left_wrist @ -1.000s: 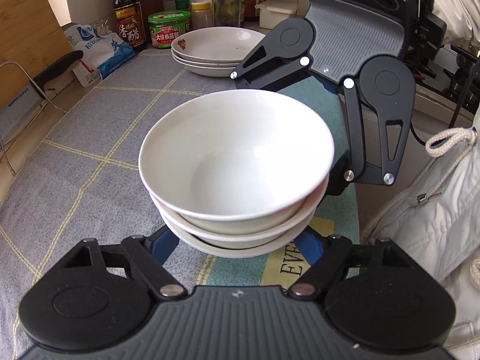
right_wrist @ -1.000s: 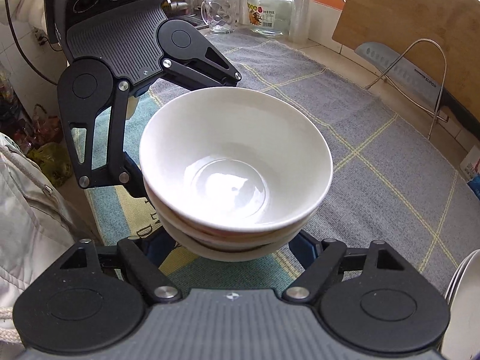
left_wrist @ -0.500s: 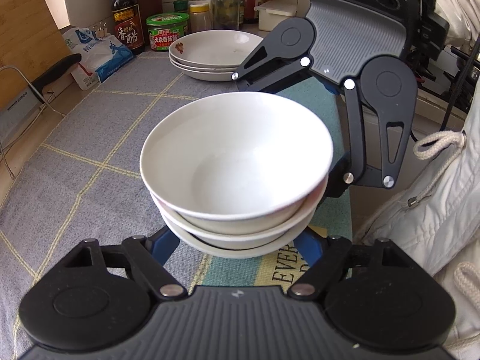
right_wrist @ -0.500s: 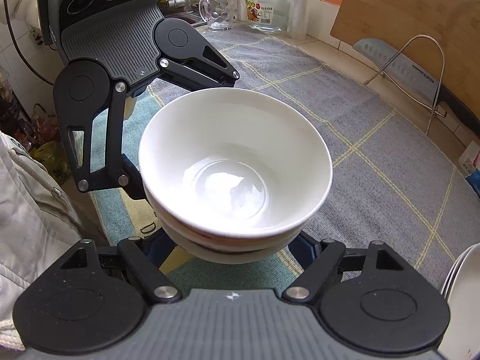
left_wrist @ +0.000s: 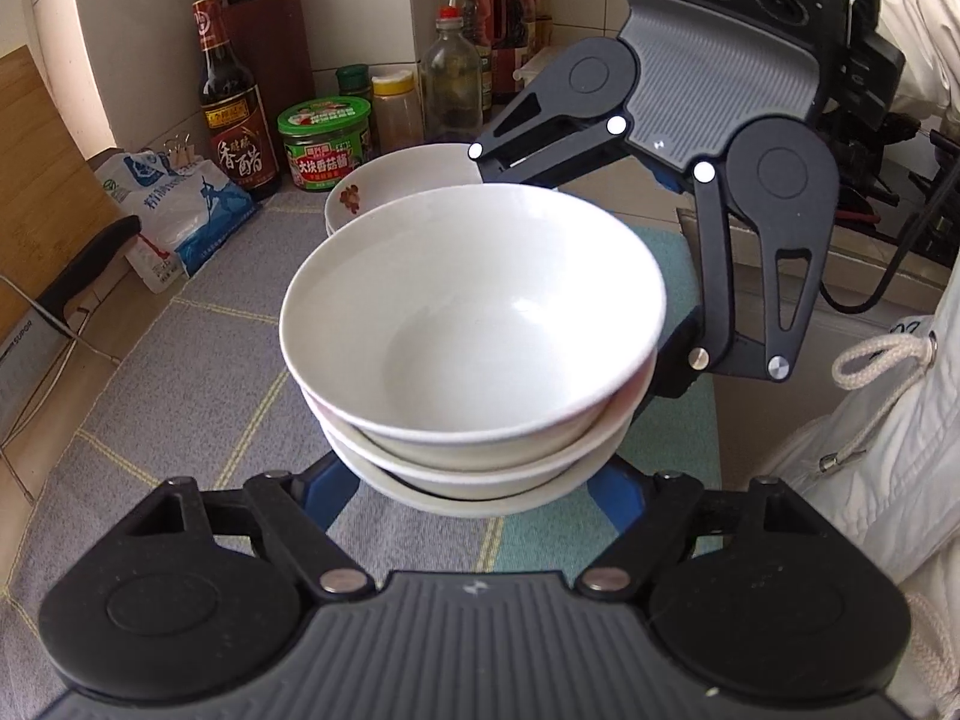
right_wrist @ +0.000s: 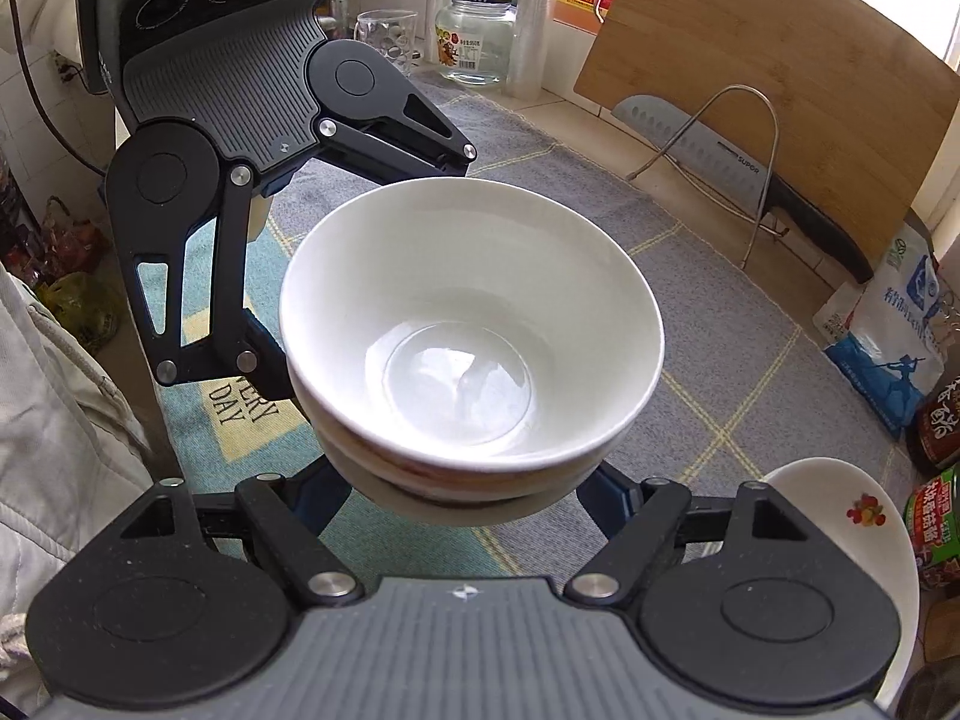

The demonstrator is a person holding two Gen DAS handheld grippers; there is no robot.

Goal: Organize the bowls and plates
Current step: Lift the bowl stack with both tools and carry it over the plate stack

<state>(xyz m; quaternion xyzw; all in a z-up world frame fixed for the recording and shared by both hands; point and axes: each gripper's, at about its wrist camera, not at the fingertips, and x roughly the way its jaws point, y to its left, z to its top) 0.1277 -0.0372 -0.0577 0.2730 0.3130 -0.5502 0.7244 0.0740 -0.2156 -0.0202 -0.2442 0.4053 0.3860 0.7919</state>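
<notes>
A stack of three white bowls [left_wrist: 474,324] hangs above the cloth, cradled between my two grippers, which face each other. It also shows in the right wrist view [right_wrist: 468,336]. My left gripper [left_wrist: 474,480] has its fingers spread under the near side of the stack. My right gripper [right_wrist: 468,492] holds the opposite side the same way. Both sets of fingertips are hidden under the bowls. A stack of white plates [left_wrist: 396,186] with a red flower print sits behind the bowls and shows in the right wrist view [right_wrist: 840,516].
A grey checked cloth [left_wrist: 198,360] covers the counter. Bottles and jars [left_wrist: 324,141] stand at the back wall. A blue and white bag [left_wrist: 180,210], a knife on a wire rack [right_wrist: 738,180] and a wooden board [right_wrist: 780,48] line one side.
Both grippers have carried the bowl stack up and toward the plate stack; the plates are now right behind the bowls in the left view and larger in the right view.
</notes>
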